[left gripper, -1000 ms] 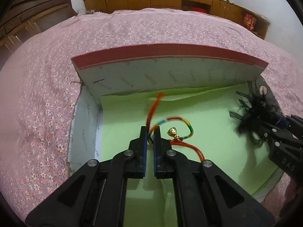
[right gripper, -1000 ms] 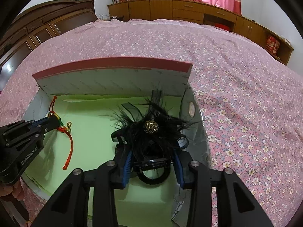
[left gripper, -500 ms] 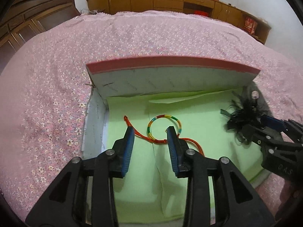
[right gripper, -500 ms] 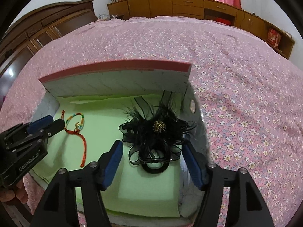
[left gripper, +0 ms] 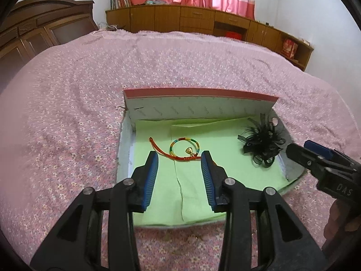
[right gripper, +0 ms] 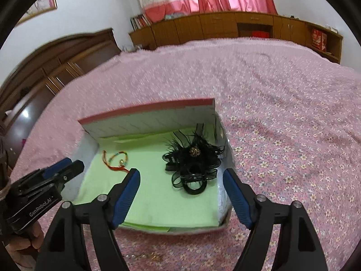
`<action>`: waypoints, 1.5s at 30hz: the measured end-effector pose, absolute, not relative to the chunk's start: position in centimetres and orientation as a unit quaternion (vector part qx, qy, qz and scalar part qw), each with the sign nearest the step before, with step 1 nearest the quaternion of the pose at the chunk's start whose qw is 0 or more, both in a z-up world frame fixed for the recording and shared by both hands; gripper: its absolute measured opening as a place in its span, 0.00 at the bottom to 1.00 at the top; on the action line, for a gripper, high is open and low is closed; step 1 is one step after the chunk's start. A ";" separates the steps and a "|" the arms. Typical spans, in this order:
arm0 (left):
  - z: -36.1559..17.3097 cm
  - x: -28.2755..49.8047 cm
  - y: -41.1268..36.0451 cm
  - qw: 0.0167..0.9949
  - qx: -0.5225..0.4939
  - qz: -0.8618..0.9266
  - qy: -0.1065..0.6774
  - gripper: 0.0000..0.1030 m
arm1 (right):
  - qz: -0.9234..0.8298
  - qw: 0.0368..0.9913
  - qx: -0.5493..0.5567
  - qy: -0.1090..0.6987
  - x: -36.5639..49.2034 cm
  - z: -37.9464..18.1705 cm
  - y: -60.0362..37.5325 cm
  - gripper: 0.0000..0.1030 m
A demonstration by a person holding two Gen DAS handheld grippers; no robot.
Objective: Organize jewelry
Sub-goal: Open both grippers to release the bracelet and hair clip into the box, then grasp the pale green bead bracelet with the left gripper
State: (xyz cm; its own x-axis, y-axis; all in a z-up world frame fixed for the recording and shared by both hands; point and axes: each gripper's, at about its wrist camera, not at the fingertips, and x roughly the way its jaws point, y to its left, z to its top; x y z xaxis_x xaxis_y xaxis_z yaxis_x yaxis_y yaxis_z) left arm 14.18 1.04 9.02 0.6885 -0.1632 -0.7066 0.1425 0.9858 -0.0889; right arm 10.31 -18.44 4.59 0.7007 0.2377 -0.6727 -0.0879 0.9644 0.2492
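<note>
Box, lined in green, on the bedspread: two pieces are held.

Corded bracelet: laid flat just ahead of the left gripper, whose jaws are spread and empty.

Black feathered hair ornament: laid ahead of the right gripper, likewise spread and empty.

Both placements are judged done; no further jewelry is seen outside.

Both tools share one build: the left gripper and the right gripper are matte black plastic frames with triangular cut-outs and round silver screws at the joints. Ribbed blue pads line the fingers. White lettering marks the sides, "GenRobot.AI" on the left one. Bare skin of a hand shows beneath that lettering.
</note>
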 end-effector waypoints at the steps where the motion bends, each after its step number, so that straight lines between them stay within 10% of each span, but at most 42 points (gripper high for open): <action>1: 9.1 13.5 1.1 0.920 -0.015 -0.083 0.382 0.30 | 0.090 0.920 0.103 0.368 9.8 5.0 -18.6 0.77; 45: 0.2 7.8 1.0 0.875 -0.041 -0.115 0.469 0.39 | 0.078 0.908 0.110 0.396 -0.3 -0.2 -19.3 0.79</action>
State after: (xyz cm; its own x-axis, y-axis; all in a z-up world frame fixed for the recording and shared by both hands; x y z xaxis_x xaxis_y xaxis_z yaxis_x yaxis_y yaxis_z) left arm 7.83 1.00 0.23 0.5337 -0.2402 -0.8109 0.1635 0.9700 -0.1797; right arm -0.33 -19.27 -0.18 0.6748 0.2297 -0.7013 -0.0554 0.9634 0.2622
